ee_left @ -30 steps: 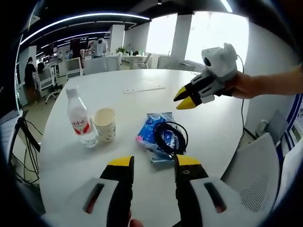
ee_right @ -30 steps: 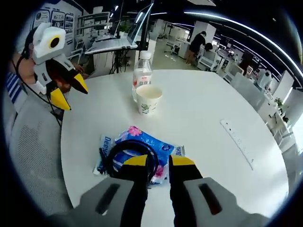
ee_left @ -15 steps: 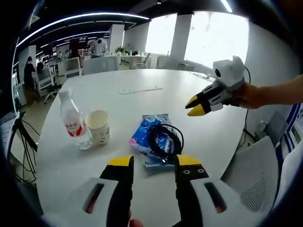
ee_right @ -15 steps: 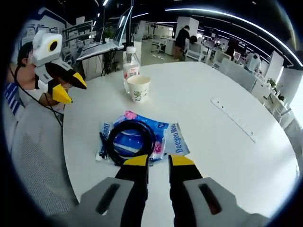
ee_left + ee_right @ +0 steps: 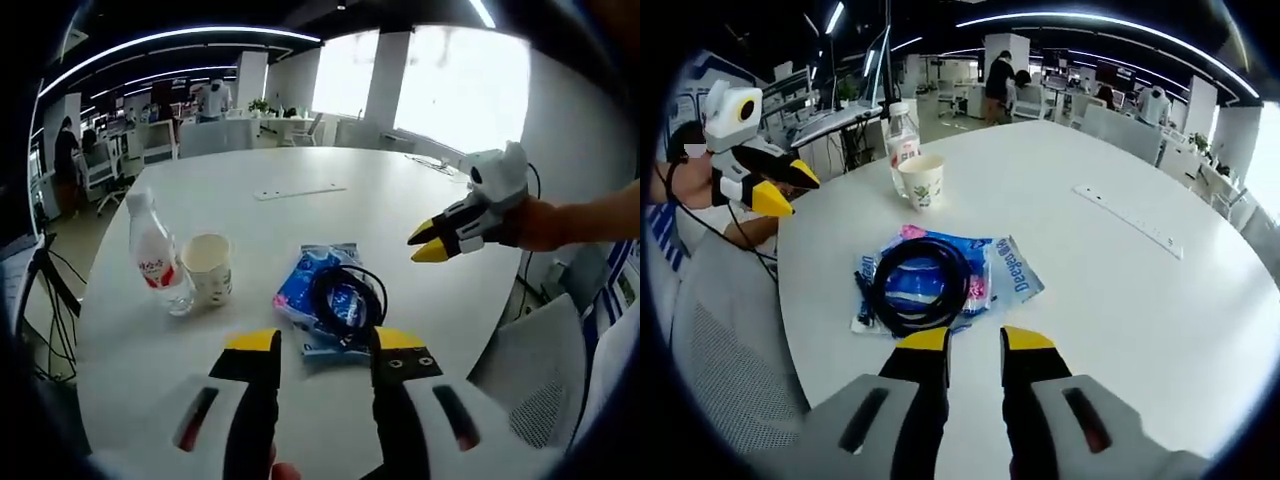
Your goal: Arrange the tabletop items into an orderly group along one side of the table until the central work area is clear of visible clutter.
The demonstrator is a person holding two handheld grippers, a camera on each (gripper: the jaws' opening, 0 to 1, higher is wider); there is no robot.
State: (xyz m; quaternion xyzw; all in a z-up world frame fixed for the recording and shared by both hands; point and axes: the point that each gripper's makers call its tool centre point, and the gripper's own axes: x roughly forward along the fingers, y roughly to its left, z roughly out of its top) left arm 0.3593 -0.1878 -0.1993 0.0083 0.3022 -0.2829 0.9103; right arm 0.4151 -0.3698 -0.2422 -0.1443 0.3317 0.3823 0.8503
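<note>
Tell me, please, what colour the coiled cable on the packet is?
The coiled cable is black, clearest in the right gripper view.

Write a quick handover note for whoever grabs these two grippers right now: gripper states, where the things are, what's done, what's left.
Left gripper: open, holding nothing, hovering above the table's near edge.
Right gripper: open, holding nothing, hovering just short of the packet.
Things on the round white table: a blue plastic wipes packet with a coiled black cable lying on it; further off, a clear plastic water bottle and a printed paper cup standing side by side. A long white strip lies farther across the table.
Done: nothing grasped yet.
Left: group all the items along one side.
</note>
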